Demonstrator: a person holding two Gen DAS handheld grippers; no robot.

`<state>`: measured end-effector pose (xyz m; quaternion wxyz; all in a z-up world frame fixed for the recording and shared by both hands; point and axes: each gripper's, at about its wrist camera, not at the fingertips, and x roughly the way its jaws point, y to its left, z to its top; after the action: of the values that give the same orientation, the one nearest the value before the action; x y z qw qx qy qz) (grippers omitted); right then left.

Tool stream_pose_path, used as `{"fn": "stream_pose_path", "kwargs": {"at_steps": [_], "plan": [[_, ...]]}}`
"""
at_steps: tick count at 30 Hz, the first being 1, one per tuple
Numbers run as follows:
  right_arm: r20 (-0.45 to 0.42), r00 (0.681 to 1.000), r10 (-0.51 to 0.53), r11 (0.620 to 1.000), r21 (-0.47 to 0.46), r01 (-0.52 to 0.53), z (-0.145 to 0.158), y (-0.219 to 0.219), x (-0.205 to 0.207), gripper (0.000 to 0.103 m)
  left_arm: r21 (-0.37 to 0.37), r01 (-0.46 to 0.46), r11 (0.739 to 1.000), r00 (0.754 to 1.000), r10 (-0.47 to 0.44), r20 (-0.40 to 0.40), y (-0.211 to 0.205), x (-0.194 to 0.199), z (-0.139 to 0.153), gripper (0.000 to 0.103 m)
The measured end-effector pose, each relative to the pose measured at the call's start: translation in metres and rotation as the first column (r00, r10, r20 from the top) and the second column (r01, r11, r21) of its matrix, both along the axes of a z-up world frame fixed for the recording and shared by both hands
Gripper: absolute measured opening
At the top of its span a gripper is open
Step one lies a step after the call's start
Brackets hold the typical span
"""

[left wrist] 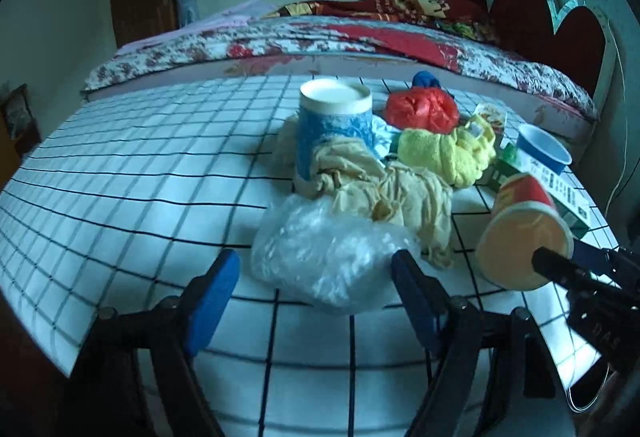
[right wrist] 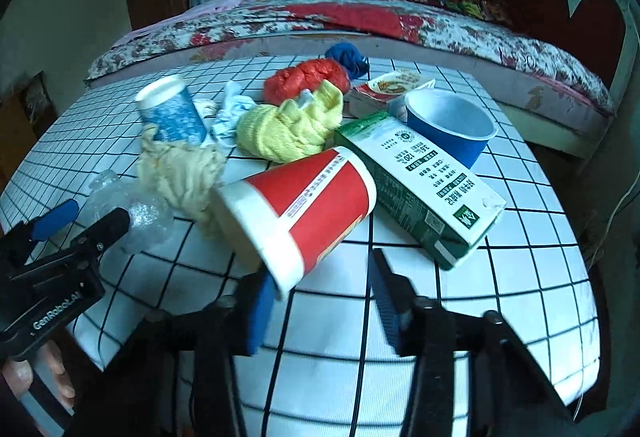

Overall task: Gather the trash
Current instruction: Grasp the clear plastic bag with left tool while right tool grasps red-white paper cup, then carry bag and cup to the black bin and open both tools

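Behind the checked desk [left wrist: 120,177] stands a bed [left wrist: 320,37] with a flowery cover. Trash lies in a heap on the desk's right half. The left gripper [left wrist: 314,289] has its jaws wide open, one on each side of a clear plastic bag [left wrist: 320,257] at the near edge, likely to pinch it. The right gripper [right wrist: 320,301] also has open jaws, around the rim of a tipped red paper cup [right wrist: 304,205]. That cup leans against a green carton [right wrist: 420,189]. Neither piece looks squeezed yet.

table [left wrist: 120,173] left half: open | right half: trash pile [left wrist: 384,189] blocks
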<state>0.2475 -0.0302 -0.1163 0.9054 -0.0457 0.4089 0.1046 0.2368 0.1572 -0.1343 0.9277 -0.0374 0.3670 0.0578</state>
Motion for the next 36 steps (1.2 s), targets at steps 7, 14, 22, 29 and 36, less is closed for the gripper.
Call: {"fn": "stream_pose_path", "kwargs": {"at_steps": [7, 14, 22, 29, 36], "plan": [[-0.014, 1.0, 0.0, 0.999, 0.035, 0.001, -0.01, -0.01, 0.005, 0.004, -0.019, 0.087, 0.996, 0.996, -0.087, 0.011, -0.015, 0.005, 0.0, 0.043], [0.048, 0.998, -0.039, 0.993, 0.11, 0.034, 0.017, -0.043, -0.021, 0.004, -0.01, 0.122, 0.992, 0.987, -0.121, 0.103, -0.032, -0.033, 0.037, 0.029], [0.094, 0.974, -0.205, 0.965, 0.183, 0.185, 0.049, -0.136, -0.083, 0.004, 0.02, 0.3, 0.954, 0.934, -0.298, 0.199, -0.11, -0.072, 0.078, 0.026], [0.102, 0.922, -0.374, 0.918, 0.181, 0.352, 0.058, -0.236, -0.146, 0.004, 0.019, 0.507, 0.862, 0.844, -0.501, 0.191, -0.209, -0.097, 0.083, 0.023], [0.047, 0.866, -0.498, 0.861, 0.151, 0.486, 0.036, -0.333, -0.201, 0.004, 0.001, 0.705, 0.709, 0.7, -0.697, 0.156, -0.316, -0.131, 0.07, 0.023]]}}
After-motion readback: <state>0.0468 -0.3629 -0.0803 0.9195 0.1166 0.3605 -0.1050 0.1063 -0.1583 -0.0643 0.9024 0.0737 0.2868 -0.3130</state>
